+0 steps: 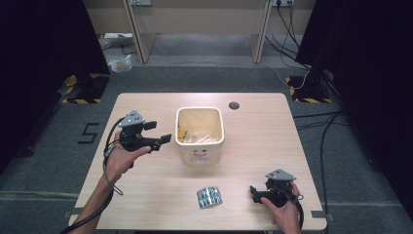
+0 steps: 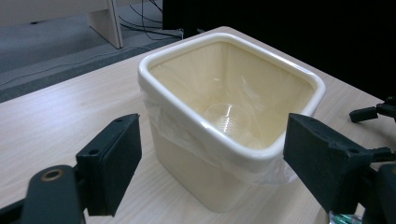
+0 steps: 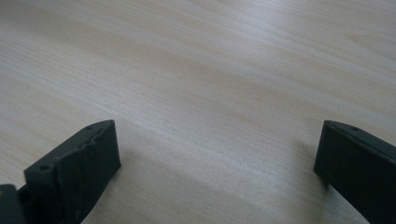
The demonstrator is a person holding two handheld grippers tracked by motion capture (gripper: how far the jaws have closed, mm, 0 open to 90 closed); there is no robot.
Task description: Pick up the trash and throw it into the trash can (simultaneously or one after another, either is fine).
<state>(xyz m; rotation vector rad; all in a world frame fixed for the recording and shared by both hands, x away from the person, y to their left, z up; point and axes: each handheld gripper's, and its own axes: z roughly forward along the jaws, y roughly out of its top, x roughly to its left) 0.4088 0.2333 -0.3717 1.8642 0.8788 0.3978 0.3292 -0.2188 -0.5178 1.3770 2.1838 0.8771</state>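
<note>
A cream bin (image 1: 199,134) stands mid-tabletop (image 1: 263,131), blocking the centre. A blister pack (image 1: 209,197) lies near the front edge. Bare wood surrounds both.

On the table (image 1: 146,195) the bin (image 1: 199,146) stands in the middle, a little nearer the far edge. The blister pack (image 1: 209,197) lies before it, near the front edge. Your left gripper (image 1: 157,131) is left of the bin; your right gripper (image 1: 253,191) is near the front right corner.

A dark "5" mark (image 1: 89,132) stands on the floor (image 1: 44,146).
</note>
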